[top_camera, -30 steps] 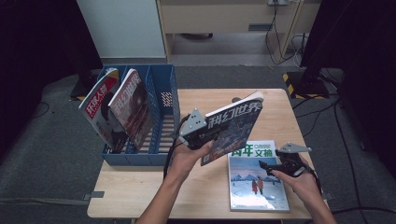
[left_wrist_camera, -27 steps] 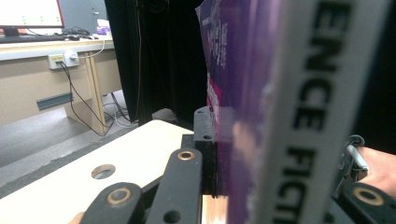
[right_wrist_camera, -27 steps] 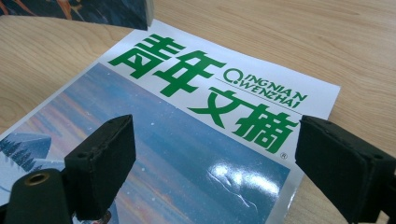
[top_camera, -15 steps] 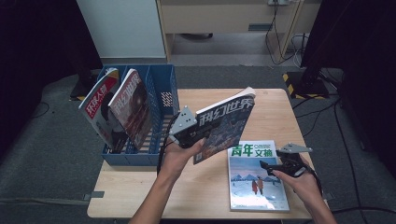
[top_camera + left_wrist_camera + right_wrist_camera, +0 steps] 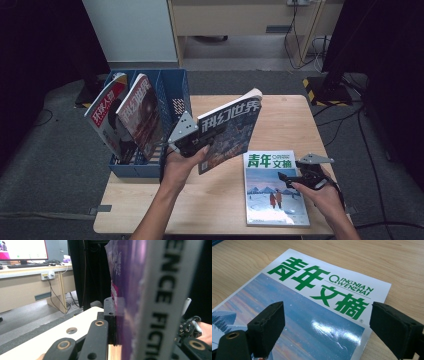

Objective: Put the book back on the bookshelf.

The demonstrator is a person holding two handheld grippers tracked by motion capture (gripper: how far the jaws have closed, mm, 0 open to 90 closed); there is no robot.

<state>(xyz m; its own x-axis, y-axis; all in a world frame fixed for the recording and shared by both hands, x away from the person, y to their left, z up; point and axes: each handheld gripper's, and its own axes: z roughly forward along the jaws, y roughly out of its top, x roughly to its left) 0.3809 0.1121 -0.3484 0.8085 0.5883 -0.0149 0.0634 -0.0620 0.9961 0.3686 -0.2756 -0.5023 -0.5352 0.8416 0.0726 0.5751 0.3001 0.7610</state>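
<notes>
A dark magazine (image 5: pixel 231 131) with large white characters is held tilted above the wooden table (image 5: pixel 280 117), with my left gripper (image 5: pixel 196 145) shut on its lower left edge. In the left gripper view its purple cover and white spine (image 5: pixel 160 297) stand between the jaws, and one black finger (image 5: pixel 110 320) presses on the cover. A second magazine (image 5: pixel 274 192) with a green title lies flat at the table's front right. My right gripper (image 5: pixel 286 178) hovers low over its right side, open; its pads (image 5: pixel 270 325) stand wide apart above the cover (image 5: pixel 312 315).
A blue file rack (image 5: pixel 177 102) stands at the table's left edge, with two magazines (image 5: pixel 102 115) (image 5: pixel 141 112) leaning in its left slots; its right slot is free. Behind the table are a cabinet (image 5: pixel 235 20), cables and a yellow-black striped base (image 5: pixel 325 87).
My left gripper has carried the dark magazine leftward and slightly up, closer to the blue rack. The right gripper has stayed over the flat magazine.
</notes>
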